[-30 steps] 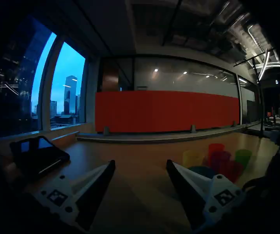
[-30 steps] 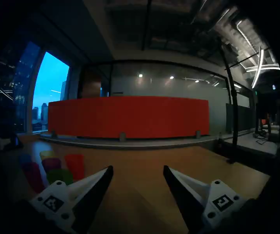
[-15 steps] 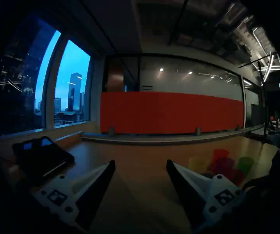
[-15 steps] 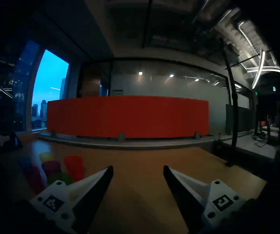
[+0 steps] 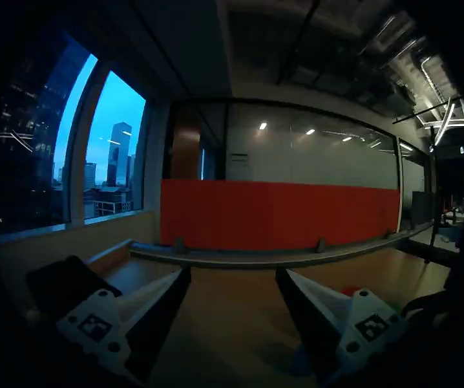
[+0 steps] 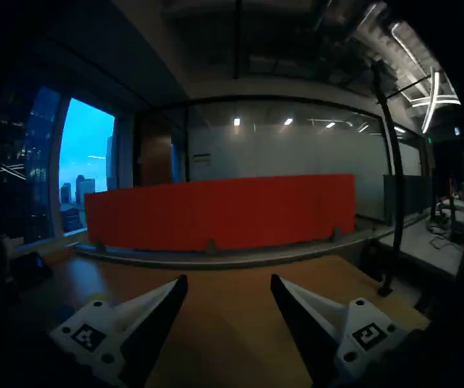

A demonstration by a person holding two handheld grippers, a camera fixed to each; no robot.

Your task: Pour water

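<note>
Desk (image 5: pixel 232 323) w/ red cup (image 5: pixel 349 291) by L tongs (image 5: pixel 232 270)

The left tool (image 5: pixel 232 271) has white fingers with black inner sides and a black-and-white square mark on each. The right tool (image 6: pixel 229 279) has those colours too. The smooth wooden table (image 5: pixel 232 330) is orange-brown. The long wall panel (image 5: pixel 277 213) is bright red. The big window (image 5: pixel 119 155) glows blue.

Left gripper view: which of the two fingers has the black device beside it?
The finger on the picture's left; the black device shows just behind it. The other finger has none.
</note>
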